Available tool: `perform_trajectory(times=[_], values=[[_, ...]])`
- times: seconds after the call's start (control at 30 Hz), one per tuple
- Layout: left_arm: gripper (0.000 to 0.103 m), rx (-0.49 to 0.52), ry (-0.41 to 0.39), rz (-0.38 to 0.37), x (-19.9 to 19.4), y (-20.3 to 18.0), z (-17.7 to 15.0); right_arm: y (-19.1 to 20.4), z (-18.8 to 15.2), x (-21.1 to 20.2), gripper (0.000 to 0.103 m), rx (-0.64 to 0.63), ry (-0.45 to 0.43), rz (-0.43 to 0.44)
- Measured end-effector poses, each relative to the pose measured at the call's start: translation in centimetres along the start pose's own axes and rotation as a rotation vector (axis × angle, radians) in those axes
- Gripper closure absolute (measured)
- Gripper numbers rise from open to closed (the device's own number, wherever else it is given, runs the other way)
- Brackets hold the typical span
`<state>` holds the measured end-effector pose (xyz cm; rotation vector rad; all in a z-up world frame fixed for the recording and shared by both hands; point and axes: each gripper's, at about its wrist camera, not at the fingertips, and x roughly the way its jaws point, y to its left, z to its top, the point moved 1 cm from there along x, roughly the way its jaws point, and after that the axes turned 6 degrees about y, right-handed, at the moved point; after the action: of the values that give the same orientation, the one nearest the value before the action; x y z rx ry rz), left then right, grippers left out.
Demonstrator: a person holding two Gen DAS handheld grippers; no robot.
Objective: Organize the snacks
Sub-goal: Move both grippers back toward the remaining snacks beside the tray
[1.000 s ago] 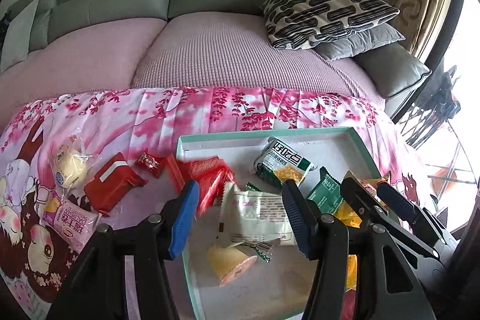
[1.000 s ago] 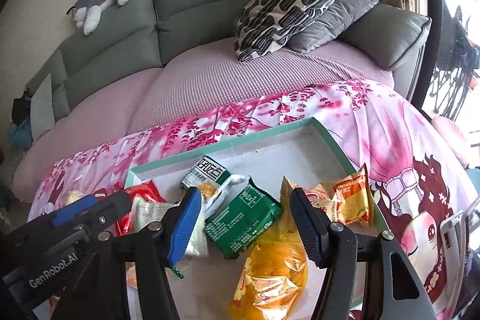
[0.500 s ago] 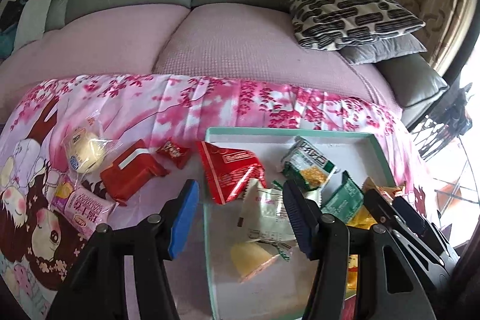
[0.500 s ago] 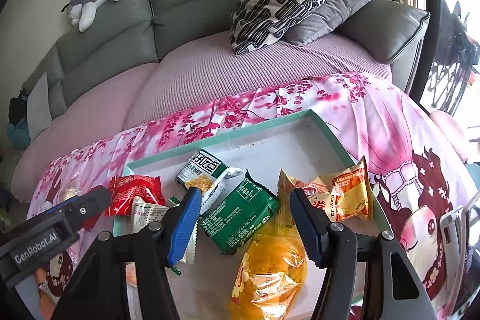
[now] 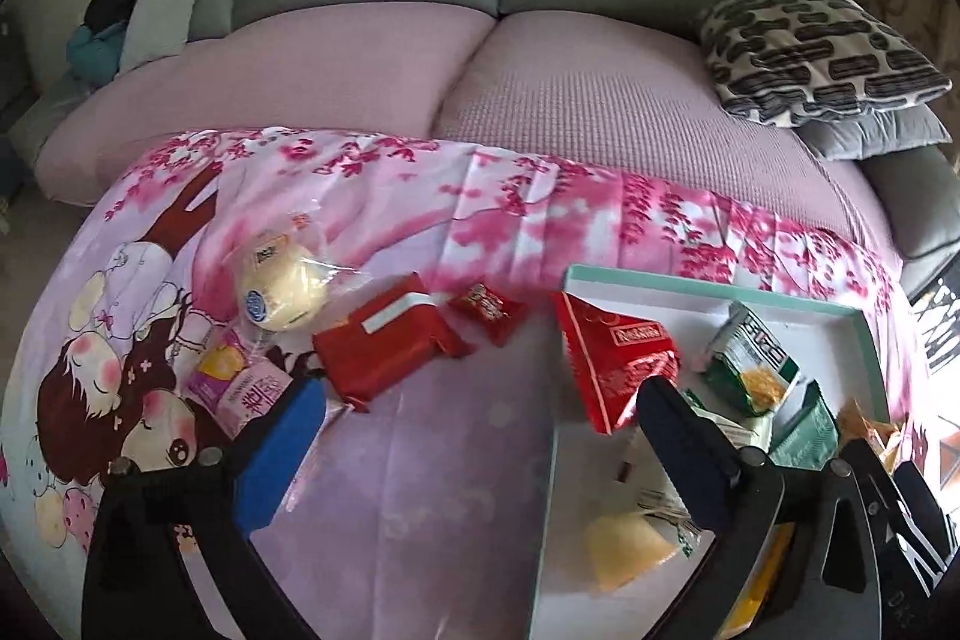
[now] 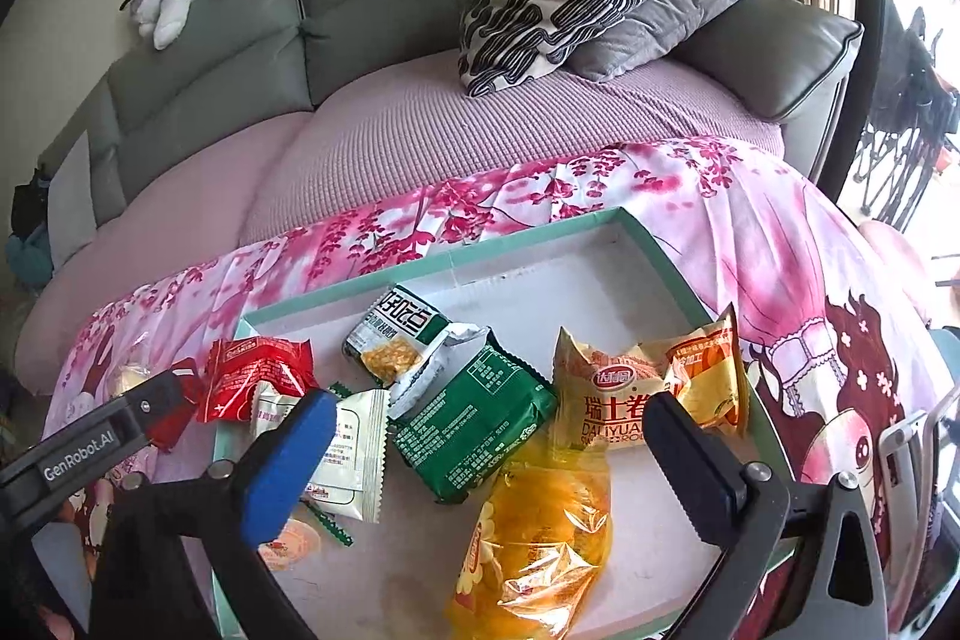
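While both grippers hover with fingers spread and empty, left gripper [image 5: 480,436] sits over the pink cloth [image 5: 420,490] beside the red packet [image 5: 384,346]. Right gripper [image 6: 486,454] hangs above the teal tray [image 6: 432,262], over the green packet [image 6: 474,424] and orange bag [image 6: 534,538].

The left tool [image 5: 480,436] is a black plastic two-finger clamp. One finger carries a bright blue rectangular pad [image 5: 279,454]; the other pad [image 5: 684,442] looks dark navy. Small silver screws [image 5: 210,456] sit at the finger pivots on the matte black frame.

The right tool [image 6: 486,460] has the same build: a blue pad [image 6: 288,466] on one finger, a dark ribbed pad [image 6: 690,466] on the other, and silver screws [image 6: 753,469] on black arms. In the right wrist view, the left tool's black body bears white "GenRobot.AI" lettering [image 6: 78,457].
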<state>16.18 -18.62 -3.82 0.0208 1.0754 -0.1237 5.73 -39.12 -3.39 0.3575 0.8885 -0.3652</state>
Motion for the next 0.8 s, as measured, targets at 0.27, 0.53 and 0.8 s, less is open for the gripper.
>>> perform_trajectory(times=[0.27, 0.53, 0.8], values=[[0.000, 0.010, -0.027, -0.001, 0.0, -0.2, -0.1, 0.0, -0.1, 0.1, 0.000, 0.003, -0.004, -0.002], [0.000, 0.025, -0.067, -0.061, -0.9, -0.4, 0.2, 0.0, 0.0, -0.9, 0.000, 0.022, -0.031, 0.001], [0.000, 0.017, -0.087, -0.142, -1.9, 0.7, 0.5, 1.0, 0.1, -1.4, 0.000, 0.019, -0.008, 0.022]])
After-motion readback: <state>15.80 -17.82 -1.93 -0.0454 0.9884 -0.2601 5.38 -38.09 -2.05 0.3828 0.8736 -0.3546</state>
